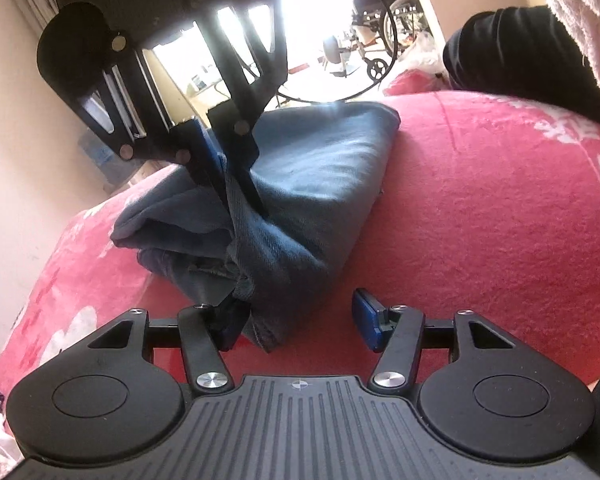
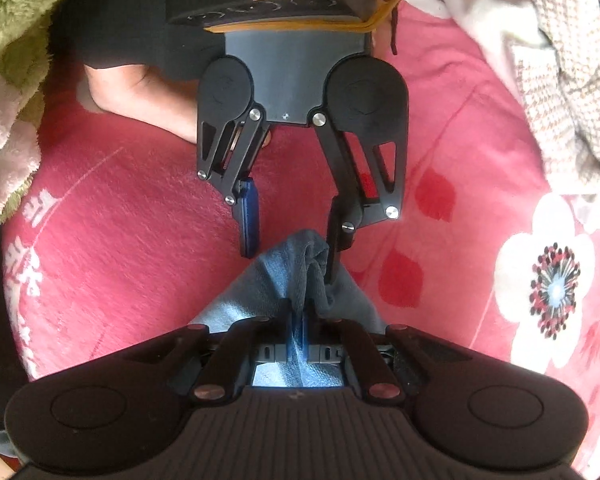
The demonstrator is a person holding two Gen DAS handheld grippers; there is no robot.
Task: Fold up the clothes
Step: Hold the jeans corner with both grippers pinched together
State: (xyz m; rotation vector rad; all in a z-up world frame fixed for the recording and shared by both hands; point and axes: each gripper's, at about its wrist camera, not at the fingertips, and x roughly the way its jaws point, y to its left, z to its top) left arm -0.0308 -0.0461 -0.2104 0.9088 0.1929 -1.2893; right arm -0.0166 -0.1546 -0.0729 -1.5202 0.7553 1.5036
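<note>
Basically mid-fold, jeans (image 1: 312, 184) on pink bed (image 1: 480, 216).
Right claw (image 2: 299, 322) pinching denim at 6 o'clock, probably lifting for folding; left claw (image 1: 300, 320) spread.

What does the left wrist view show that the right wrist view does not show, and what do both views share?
Only the left wrist view shows a wheelchair in a bright doorway and the folded bulk of the blue jeans.

Only the right wrist view shows a white flower print on the blanket, a checked cloth and a green fluffy cloth.

Both views share the pink blanket, the jeans, the right tool shut on a gathered part of them, and the left tool open at the jeans' edge.
</note>
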